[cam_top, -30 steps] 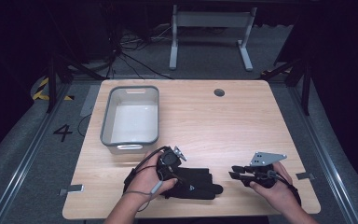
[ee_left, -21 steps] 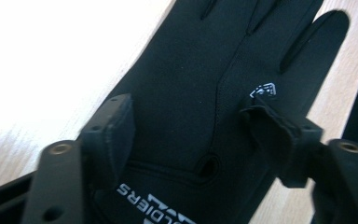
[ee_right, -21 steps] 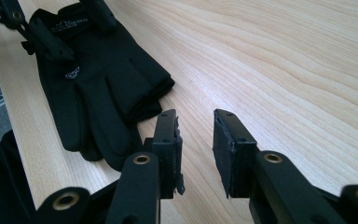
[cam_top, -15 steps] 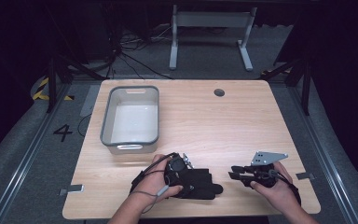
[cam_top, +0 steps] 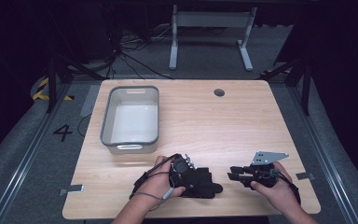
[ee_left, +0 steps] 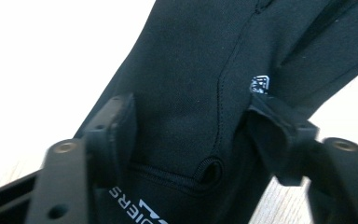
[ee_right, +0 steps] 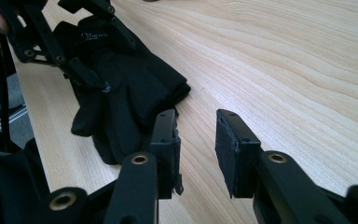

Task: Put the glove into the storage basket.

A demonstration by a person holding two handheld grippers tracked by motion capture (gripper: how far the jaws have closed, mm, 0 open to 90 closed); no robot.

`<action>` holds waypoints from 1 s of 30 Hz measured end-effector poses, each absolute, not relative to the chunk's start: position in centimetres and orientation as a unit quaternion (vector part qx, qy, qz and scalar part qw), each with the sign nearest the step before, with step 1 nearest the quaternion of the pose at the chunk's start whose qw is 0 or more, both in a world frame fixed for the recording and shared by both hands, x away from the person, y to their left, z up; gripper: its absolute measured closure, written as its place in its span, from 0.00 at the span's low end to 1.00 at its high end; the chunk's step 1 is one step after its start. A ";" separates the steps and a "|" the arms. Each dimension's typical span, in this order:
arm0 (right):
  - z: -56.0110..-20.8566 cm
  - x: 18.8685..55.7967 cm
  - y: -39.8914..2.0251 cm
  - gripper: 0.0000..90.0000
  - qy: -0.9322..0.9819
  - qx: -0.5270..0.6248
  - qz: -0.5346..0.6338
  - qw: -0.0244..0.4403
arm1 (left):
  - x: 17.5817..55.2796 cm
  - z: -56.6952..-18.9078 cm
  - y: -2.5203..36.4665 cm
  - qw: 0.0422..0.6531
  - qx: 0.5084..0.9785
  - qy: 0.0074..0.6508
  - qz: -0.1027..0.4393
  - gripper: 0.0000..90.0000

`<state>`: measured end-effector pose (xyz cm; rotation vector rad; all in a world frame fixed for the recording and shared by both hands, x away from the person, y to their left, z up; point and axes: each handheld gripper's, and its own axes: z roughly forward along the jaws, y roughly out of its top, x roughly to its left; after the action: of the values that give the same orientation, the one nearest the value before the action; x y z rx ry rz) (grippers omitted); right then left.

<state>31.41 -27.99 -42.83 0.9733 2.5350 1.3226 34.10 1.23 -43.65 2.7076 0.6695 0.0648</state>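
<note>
High view, glove: a black fabric glove [cam_top: 200, 181] lies flat on the pale wooden counter [cam_top: 242, 126] near its front edge, between the two hands.
High view, left gripper: the left gripper [cam_top: 182, 167] rests on the glove's left end, held by the left hand [cam_top: 161, 183].
High view, right gripper: the right gripper [cam_top: 235, 173] lies just right of the glove, apart from it.
High view, bin: a grey plastic bin with a white inside [cam_top: 131, 119] stands farther back on the left.
Left gripper view, fingers: spread wide, one each side of the glove [ee_left: 200, 93]; their gap has just narrowed a little; I cannot tell whether they press on the cloth.
Right gripper view, fingers: open over bare wood, having just been widening; the glove [ee_right: 121, 88] lies just beyond the left one.
</note>
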 end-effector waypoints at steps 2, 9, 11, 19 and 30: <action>-42.8 31.4 -28.0 0.78 0.838 0.322 0.437 0.062 | 34.2 -43.5 1.3 0.180 0.953 0.243 0.029 0.56; -43.0 31.7 -28.2 0.78 0.837 0.327 0.435 0.061 | 34.8 -43.1 1.8 0.194 0.940 0.279 0.002 0.75; -43.0 31.7 -28.2 0.78 0.837 0.327 0.435 0.061 | 34.9 -43.0 1.9 0.197 0.938 0.284 -0.006 0.76; -43.1 32.1 -28.7 0.79 0.835 0.336 0.432 0.064 | 34.8 -40.5 3.4 0.233 0.925 0.299 -0.028 0.76; -43.2 32.9 -28.9 0.79 0.832 0.342 0.432 0.063 | 35.4 -35.6 5.1 0.273 0.907 0.322 0.007 0.76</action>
<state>32.90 -28.90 -43.18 1.0325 2.5155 1.3056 35.43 5.06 -35.63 2.4402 0.8652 0.0175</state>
